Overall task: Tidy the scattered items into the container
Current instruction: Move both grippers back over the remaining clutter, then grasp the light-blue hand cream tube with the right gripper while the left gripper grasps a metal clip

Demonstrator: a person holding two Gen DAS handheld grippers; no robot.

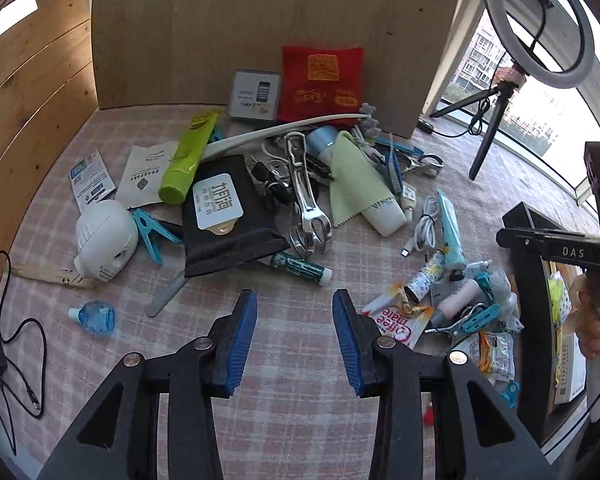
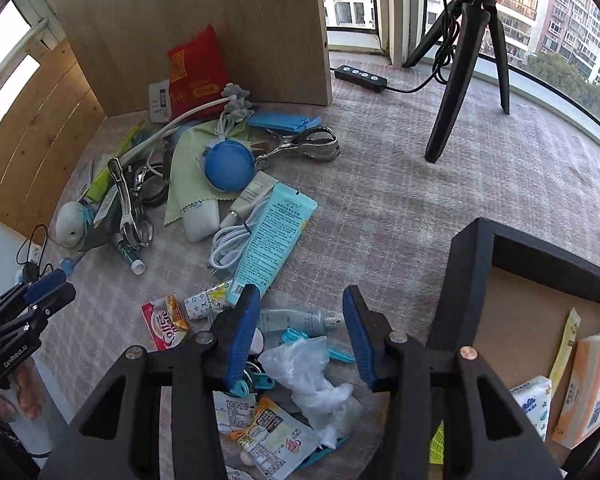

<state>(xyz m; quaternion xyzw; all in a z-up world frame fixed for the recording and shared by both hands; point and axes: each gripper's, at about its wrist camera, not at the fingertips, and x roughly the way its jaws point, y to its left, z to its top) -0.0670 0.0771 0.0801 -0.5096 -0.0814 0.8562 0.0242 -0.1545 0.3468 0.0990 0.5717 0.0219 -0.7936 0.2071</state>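
Both grippers point steeply down at a checked cloth (image 1: 292, 420) strewn with small items. The left gripper (image 1: 295, 304) hangs over bare cloth with its jaws parted and nothing between the blue pads. The right gripper (image 2: 302, 306) also stands parted and grips nothing; under the gap between its pads lie a crumpled clear plastic bag (image 2: 308, 376) and a small clear tube (image 2: 300, 320), neither touched by a pad. The container (image 2: 472, 264), a black-walled box with a brown floor, sits just to the right of the right gripper and already holds tissue packs (image 2: 588, 384) and a yellow sachet (image 2: 566, 344). Ahead of the left gripper lies the main heap: a black pouch (image 1: 220, 216), a green tube (image 1: 186, 156), metal tongs (image 1: 306, 200), a pale green cloth (image 1: 352, 184), a white camera-like device (image 1: 104, 236) and a small blue bottle (image 1: 96, 316). A light blue tube (image 2: 270, 236), a coiled white cable (image 2: 230, 244) and a Coffee-mate sachet (image 2: 166, 320) lie near the right gripper, on its left. A red pouch (image 1: 320, 80) leans against an upright wooden board (image 1: 260, 20) at the back. A black tripod (image 2: 464, 60) stands on the cloth well beyond the container.
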